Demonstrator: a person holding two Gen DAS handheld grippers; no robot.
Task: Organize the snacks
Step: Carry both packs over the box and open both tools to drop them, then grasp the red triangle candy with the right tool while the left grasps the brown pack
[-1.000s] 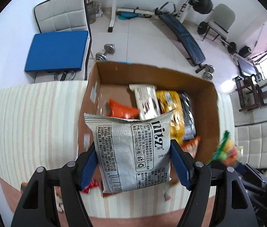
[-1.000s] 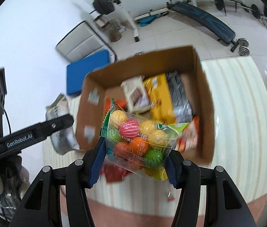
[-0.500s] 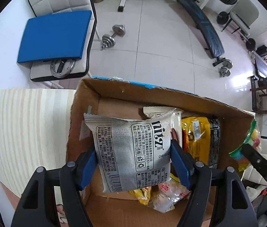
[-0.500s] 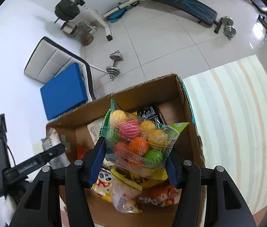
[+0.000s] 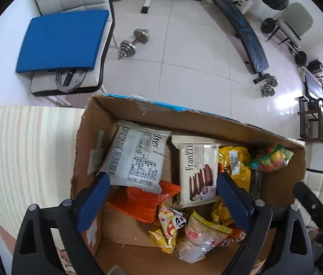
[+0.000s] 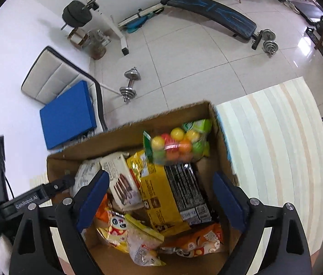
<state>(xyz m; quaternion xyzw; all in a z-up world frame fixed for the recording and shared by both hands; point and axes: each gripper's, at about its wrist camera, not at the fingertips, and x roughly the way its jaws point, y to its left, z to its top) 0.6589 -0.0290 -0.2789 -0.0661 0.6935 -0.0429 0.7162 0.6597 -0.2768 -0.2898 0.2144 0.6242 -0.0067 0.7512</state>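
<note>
Claws both hang over the cardboard box point(image 5: 207, 120), left claw point(image 5: 162, 193) and right claw point(image 6: 161, 194) opening with nothing between the pads. We judge the white cracker packet point(image 5: 136, 158) and candy-ball bag point(image 6: 177, 145) inside as light, crinkly and slippery. We would pinch each across its flat middle, gently, since the contents may crush.

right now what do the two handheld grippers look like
The left gripper and the right gripper look alike: black angular frames with silver screw heads and flat dark-blue finger pads. The right wrist view shows white GenRobot.AI lettering on the left gripper's side.
</note>
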